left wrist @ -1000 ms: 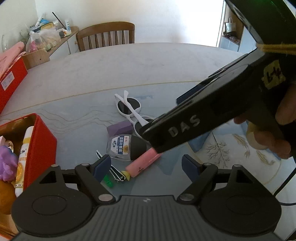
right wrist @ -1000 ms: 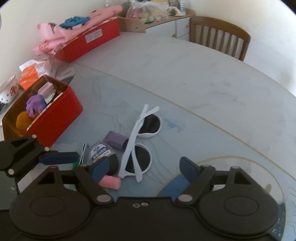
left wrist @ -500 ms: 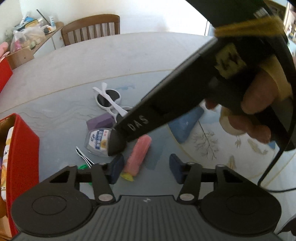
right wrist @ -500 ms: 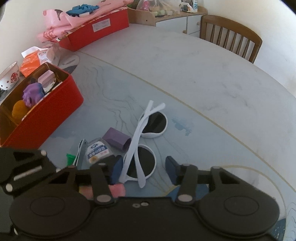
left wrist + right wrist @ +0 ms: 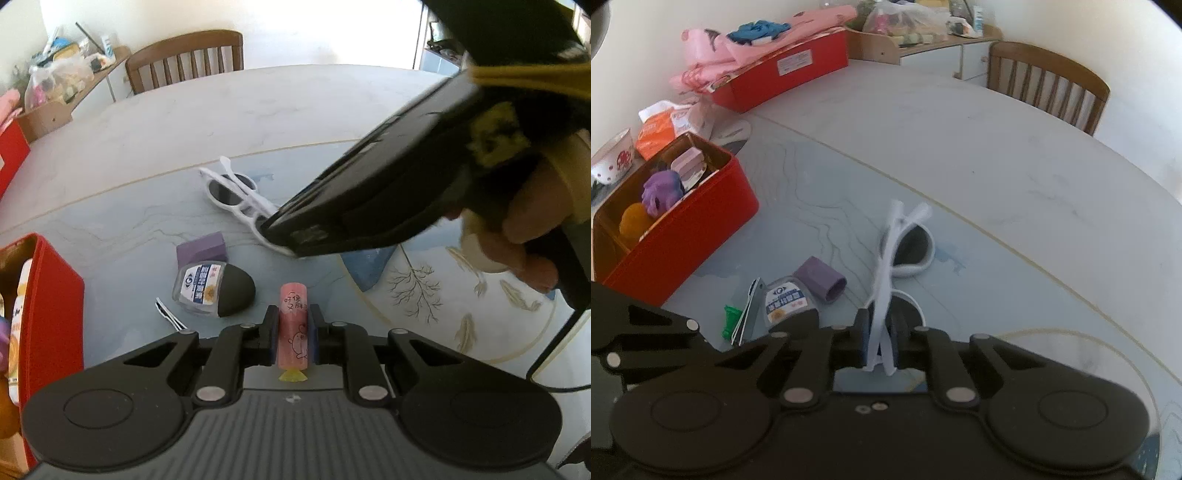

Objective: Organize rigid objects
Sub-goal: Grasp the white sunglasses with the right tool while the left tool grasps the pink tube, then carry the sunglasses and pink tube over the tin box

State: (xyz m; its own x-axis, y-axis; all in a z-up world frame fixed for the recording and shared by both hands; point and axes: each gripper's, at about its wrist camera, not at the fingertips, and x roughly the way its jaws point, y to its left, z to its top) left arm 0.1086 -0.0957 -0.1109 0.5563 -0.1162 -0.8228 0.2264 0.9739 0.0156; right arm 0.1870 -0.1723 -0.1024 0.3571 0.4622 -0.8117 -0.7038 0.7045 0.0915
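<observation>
While both grips hold, a lift risks slips.
Left hand-held gripper clamps the pink tube; right hand-held gripper pinches the white sunglasses by thin temple arms on the table, which may twist free.

The right tongs pinch the folded arms of the white sunglasses on the desk. Left of the sunglasses lie a purple block and a labelled bottle; farther left stands a red box.
</observation>
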